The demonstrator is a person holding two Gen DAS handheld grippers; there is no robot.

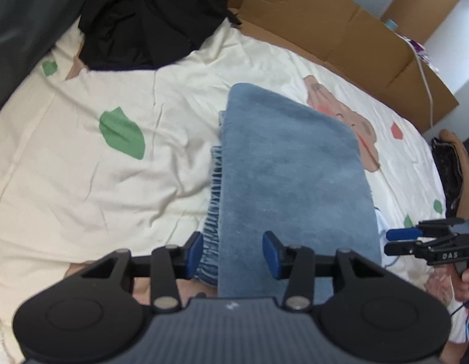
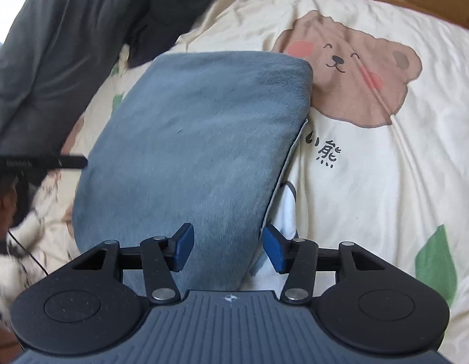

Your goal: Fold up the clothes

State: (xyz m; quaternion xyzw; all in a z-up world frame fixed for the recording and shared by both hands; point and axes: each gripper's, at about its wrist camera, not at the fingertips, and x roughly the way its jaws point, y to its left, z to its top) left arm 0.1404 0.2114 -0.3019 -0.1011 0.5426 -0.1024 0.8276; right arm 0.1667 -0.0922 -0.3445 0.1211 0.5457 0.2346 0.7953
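A blue garment [image 1: 289, 166] lies folded into a long rectangle on the bed, with a gathered waistband [image 1: 213, 212] showing along its left edge. My left gripper [image 1: 234, 251] hovers over its near end, jaws open, the cloth below them and not pinched. In the right wrist view the same folded garment [image 2: 198, 139] fills the middle. My right gripper [image 2: 229, 248] stands open over its near right edge, pads clear of the fabric. Each gripper also shows in the other's view: the right gripper [image 1: 392, 240] at the garment's right side, the left gripper [image 2: 70, 161] at its left.
The cream bedsheet [image 2: 386, 182] carries a bear print [image 2: 355, 69] and green leaves. A black garment [image 1: 143, 21] and a grey garment [image 2: 52, 45] are heaped at the far end. Cardboard [image 1: 325, 21] lines the bed's far side, with a white cable [image 1: 428, 85] over it.
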